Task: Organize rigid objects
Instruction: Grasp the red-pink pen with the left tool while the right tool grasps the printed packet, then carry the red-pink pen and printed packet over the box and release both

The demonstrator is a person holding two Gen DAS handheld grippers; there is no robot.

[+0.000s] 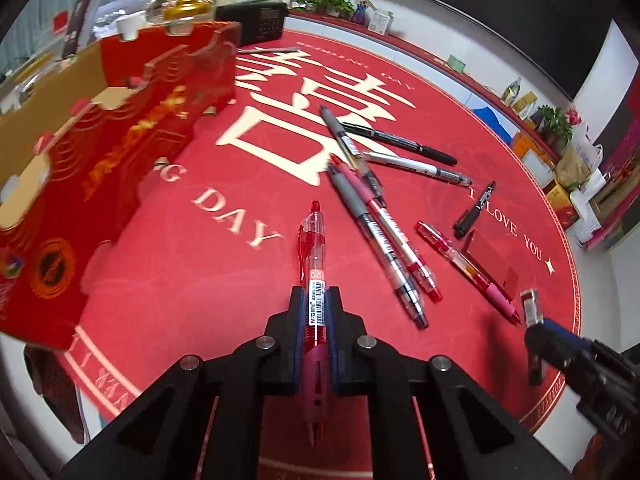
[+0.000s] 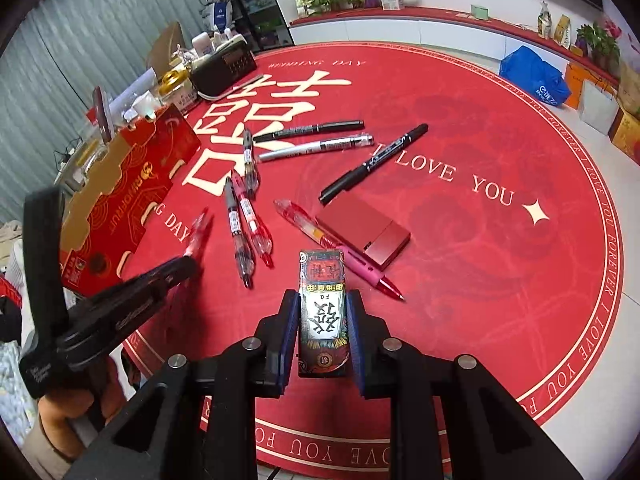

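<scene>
Cardboard box (image 1: pixel 120 120), red and gold with its top open, stands at my far left on the round red mat (image 1: pixel 192 280). My left gripper (image 1: pixel 314 308) is clamped tight on a red gel pen (image 1: pixel 314 280), lifted clear of the mat. Right of it the loose pens (image 1: pixel 384 236) lie scattered mid-mat, with a flat red case (image 2: pixel 366 226) just beside one pink-gripped pen (image 2: pixel 340 250). My right gripper (image 2: pixel 322 312) pinches a small printed box (image 2: pixel 322 312) narrowly between its blue pads (image 2: pixel 354 320).

You have the loose pens (image 2: pixel 256 200) lying on the mat (image 2: pixel 460 280), the open box (image 2: pixel 116 200) to their left and the flat case (image 2: pixel 364 228) to their right.
</scene>
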